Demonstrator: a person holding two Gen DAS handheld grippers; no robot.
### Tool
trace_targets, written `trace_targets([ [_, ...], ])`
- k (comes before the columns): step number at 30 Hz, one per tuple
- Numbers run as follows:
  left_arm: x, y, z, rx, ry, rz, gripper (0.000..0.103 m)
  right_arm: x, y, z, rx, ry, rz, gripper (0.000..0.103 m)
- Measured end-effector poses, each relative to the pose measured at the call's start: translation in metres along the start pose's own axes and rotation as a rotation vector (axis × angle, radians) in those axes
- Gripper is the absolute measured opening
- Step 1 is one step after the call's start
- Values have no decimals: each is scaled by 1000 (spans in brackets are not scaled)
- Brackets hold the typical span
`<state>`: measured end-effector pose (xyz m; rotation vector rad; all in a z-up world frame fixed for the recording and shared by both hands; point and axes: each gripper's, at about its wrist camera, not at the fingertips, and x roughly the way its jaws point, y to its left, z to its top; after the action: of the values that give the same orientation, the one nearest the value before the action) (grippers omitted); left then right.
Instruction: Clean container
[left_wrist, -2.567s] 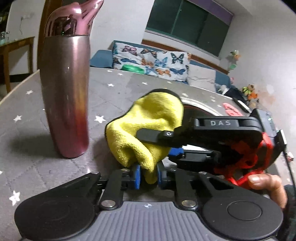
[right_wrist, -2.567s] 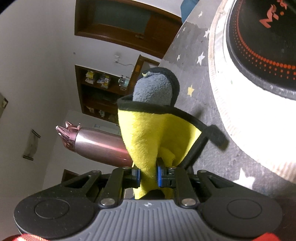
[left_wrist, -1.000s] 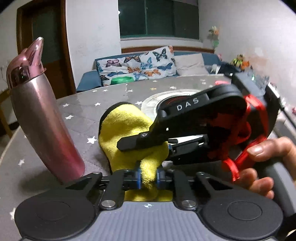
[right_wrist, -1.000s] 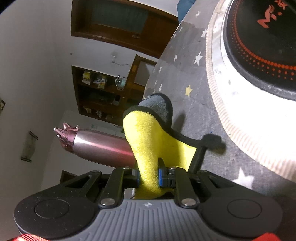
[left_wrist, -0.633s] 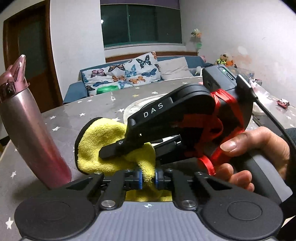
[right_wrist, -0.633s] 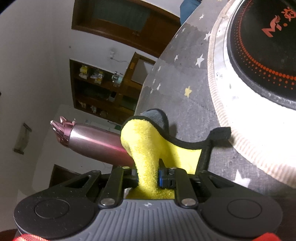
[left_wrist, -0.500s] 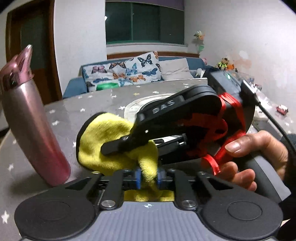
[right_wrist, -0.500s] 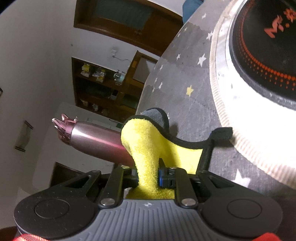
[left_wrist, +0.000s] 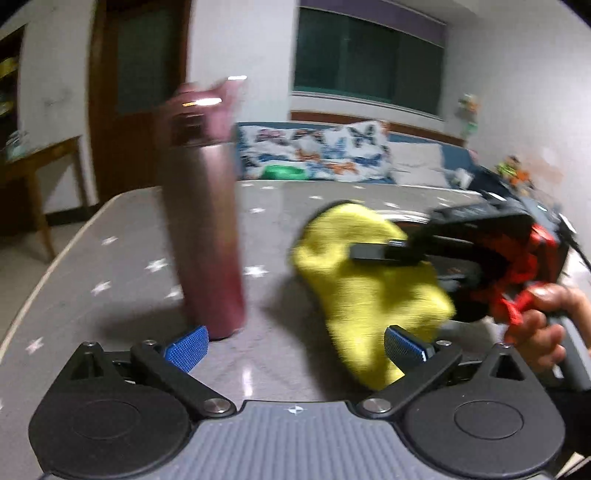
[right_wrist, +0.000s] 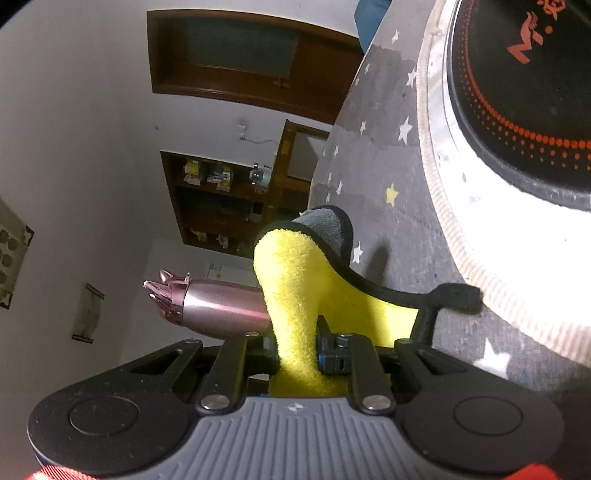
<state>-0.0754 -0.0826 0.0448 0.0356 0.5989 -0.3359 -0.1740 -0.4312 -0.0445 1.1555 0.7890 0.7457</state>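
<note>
A: The yellow cloth has been let go by the left gripper; its jaws are opening, nothing between them. The cloth is clamped only by the right gripper.

B: The pink flask stands upright on the starred tablecloth, just beside the left pad.

A: Best gripped low on the body and steadied before the cloth is applied.
</note>
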Motion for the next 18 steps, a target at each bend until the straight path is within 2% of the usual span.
trace_targets([
  [9, 4, 45, 1, -71, 51, 202, 103, 8, 1, 5, -27, -41, -63, 17],
  [14, 17, 59, 7, -62, 65, 282, 103, 4, -3, 8, -37, -61, -96, 17],
  [18, 26, 71, 7, -56, 77, 317, 103, 6, -5, 10, -36, -77, -121, 17],
])
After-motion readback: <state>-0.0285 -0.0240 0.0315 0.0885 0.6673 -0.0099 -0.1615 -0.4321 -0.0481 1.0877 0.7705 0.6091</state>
